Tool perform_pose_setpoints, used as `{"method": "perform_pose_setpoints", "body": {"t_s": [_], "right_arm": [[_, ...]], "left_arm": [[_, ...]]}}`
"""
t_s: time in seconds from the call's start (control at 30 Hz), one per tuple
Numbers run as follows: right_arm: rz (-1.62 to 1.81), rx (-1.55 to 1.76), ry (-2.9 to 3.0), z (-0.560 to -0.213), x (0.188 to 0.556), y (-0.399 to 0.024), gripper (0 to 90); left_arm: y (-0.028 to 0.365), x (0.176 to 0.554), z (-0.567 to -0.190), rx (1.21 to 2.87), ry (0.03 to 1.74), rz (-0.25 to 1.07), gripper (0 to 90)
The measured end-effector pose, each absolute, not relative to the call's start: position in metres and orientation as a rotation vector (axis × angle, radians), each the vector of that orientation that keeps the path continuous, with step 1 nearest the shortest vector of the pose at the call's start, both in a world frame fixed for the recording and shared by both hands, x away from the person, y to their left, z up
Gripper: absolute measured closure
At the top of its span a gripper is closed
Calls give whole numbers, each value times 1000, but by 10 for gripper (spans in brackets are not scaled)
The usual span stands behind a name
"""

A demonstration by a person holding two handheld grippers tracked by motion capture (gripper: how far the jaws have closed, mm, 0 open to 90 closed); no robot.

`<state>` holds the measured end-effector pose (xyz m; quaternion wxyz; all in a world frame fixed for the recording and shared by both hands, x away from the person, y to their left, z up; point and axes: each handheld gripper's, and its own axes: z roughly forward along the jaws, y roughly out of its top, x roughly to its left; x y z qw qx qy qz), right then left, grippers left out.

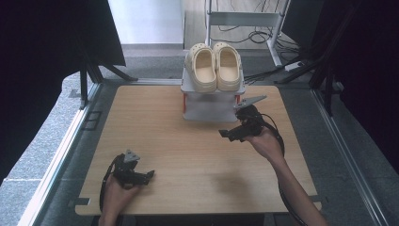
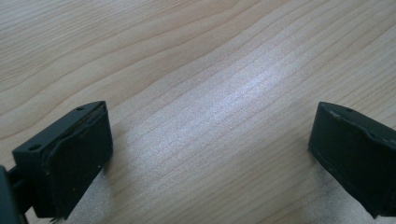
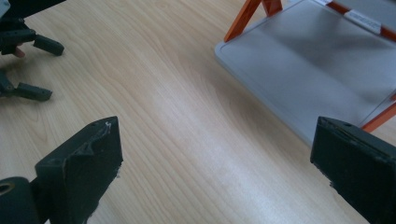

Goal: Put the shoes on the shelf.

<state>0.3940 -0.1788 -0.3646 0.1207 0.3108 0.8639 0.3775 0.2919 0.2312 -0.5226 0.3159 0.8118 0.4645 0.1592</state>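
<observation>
The person's right forearm stretches in from the bottom corner, angled up and inward across the bench [image 1: 188, 155], wrist slightly cocked, and the right claw [image 1: 230, 133] sits just in front of the small shelf rack [image 1: 207, 110], pointing leftward over the wood. Its jaws stand wide apart with nothing between them; in the right gripper view only bare wood lies in the gap, and the rack's grey lower shelf [image 3: 317, 70] with its orange legs sits up ahead to the right. It touches nothing that I can see.

Over on the near left, the left hand [image 1: 115, 193] rests low by the bench's front edge, and the left claw [image 1: 148, 176] points to the right along the surface. Released as well: the jaws are spread wide, nothing gripped, just wood grain between them in the left gripper view.

The rack stands at the far middle of the bench, and on its top shelf sits a pair of cream clogs [image 1: 214, 66], side by side, openings up, well apart from both claws.
</observation>
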Motion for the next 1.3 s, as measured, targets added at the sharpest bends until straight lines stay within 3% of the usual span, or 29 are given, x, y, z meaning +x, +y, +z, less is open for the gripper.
{"method": "perform_pose_setpoints", "body": {"t_s": [1.3], "right_arm": [[1032, 928, 2491, -427, 328, -233, 10]], "left_arm": [[231, 292, -523, 2139, 1225, 417, 0]]}}
